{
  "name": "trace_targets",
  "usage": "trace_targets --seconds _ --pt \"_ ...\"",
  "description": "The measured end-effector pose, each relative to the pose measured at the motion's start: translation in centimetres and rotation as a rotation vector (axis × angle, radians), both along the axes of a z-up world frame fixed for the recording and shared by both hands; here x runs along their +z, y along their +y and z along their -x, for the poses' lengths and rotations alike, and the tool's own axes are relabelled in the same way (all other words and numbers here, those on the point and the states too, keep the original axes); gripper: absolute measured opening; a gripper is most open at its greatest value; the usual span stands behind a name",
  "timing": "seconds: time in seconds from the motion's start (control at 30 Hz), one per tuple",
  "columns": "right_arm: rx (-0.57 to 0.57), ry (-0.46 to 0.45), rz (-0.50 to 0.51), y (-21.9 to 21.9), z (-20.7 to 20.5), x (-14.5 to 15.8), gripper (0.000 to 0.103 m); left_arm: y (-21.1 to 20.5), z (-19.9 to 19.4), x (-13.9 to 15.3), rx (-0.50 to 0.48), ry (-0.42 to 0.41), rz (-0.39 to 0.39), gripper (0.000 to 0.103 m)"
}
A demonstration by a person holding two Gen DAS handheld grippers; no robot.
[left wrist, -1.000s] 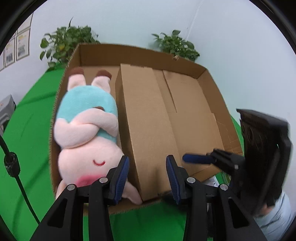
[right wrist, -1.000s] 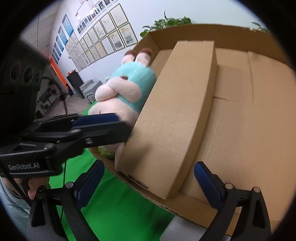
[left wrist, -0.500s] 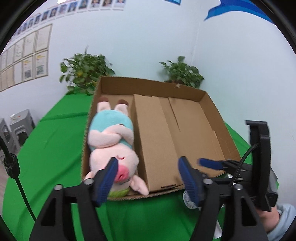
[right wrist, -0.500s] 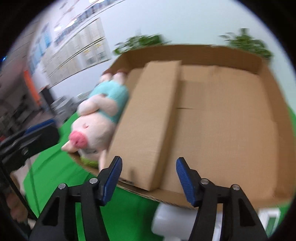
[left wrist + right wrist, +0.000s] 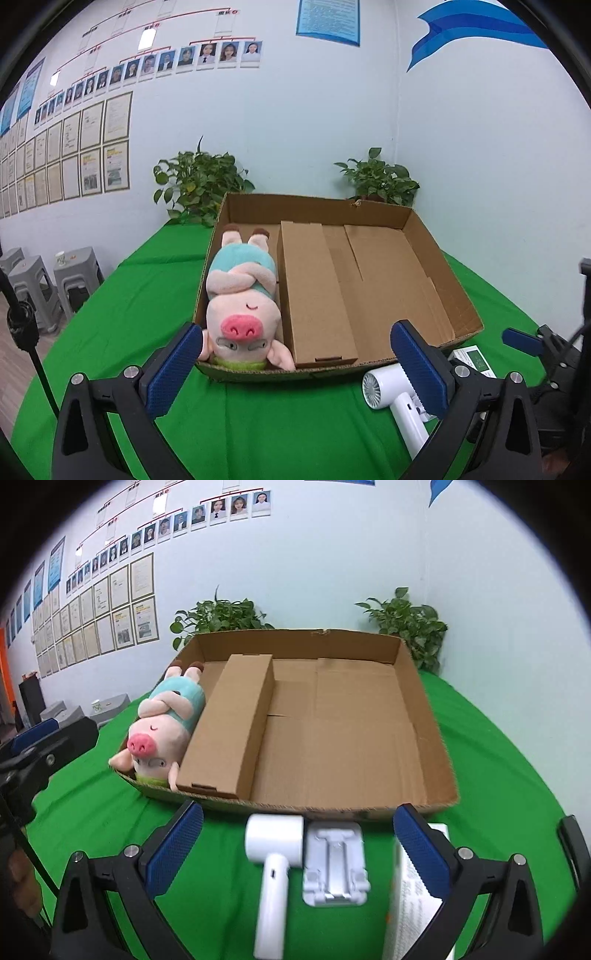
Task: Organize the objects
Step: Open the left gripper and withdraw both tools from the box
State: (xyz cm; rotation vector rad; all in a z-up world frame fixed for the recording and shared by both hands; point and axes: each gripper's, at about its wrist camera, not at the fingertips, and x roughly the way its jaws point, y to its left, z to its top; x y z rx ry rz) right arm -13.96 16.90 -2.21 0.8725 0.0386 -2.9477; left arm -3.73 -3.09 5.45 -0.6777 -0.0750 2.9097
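An open cardboard tray (image 5: 424, 229) (image 5: 436, 738) sits on the green table. A pink pig plush (image 5: 240, 295) (image 5: 166, 716) in a teal shirt lies along its left wall, and a long closed carton (image 5: 314, 288) (image 5: 236, 720) lies beside it. In front of the tray lie a white hair dryer (image 5: 384, 384) (image 5: 275, 842), a white folding stand (image 5: 334, 864) and a white box (image 5: 402, 915). My left gripper (image 5: 297, 328) and right gripper (image 5: 299, 806) hover before the tray, their jaws opening wide with nothing between them.
Two potted plants (image 5: 199, 184) (image 5: 380, 181) stand behind the tray against the wall. Grey stools (image 5: 44, 280) stand off the table's left side. A small device with a green screen (image 5: 474, 358) lies near the tray's front right corner.
Both grippers have drawn back and upward from the tray and their jaws have spread wide. The hair dryer, stand and white box have come into view below them.
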Motion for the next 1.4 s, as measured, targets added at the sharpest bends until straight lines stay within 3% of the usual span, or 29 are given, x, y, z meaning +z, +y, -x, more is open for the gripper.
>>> trace_targets --seconds 0.07,0.33,0.9,1.0,1.07,1.1,1.13,1.17,1.23,1.33,1.4 --pt "-0.018 0.008 0.010 0.6 -0.9 0.3 0.103 0.2 -0.3 0.1 -0.018 -0.008 -0.023 0.103" --pt "-0.029 0.035 0.004 1.3 -2.0 0.7 0.103 1.4 -0.8 0.3 -0.039 -0.011 0.005 0.102" --pt "0.063 -0.012 0.079 2.0 -2.6 -0.5 0.103 1.3 0.0 -1.4 -0.019 -0.065 -0.004 0.102" --pt "0.067 -0.020 0.063 2.3 -2.7 -0.8 0.103 1.3 0.1 -2.2 -0.020 -0.076 -0.016 0.098" --pt "0.074 -0.031 0.077 2.6 -2.8 -1.1 0.101 1.4 0.4 -2.7 -0.035 -0.093 -0.028 0.080" --pt "0.077 -0.037 0.090 2.8 -2.8 -1.2 0.093 1.4 0.6 -3.0 -0.046 -0.107 -0.034 0.071" --pt "0.078 -0.045 0.097 2.9 -2.9 -1.4 0.072 1.6 0.8 -3.2 -0.063 -0.125 -0.038 0.052" --pt "0.076 -0.055 0.096 3.0 -2.9 -1.6 0.060 1.7 1.2 -3.6 -0.088 -0.146 -0.039 0.036" --pt "0.065 -0.076 0.091 3.2 -2.8 -2.0 0.018 2.1 1.4 -4.0 -0.099 -0.157 -0.031 0.022" --pt "0.056 -0.089 0.092 3.6 -2.6 -2.5 0.013 2.4 1.5 -4.2 -0.108 -0.147 -0.036 0.024" --pt "0.055 -0.087 0.088 3.8 -2.6 -2.5 0.015 2.6 1.5 -4.2 -0.079 -0.139 -0.021 0.060"
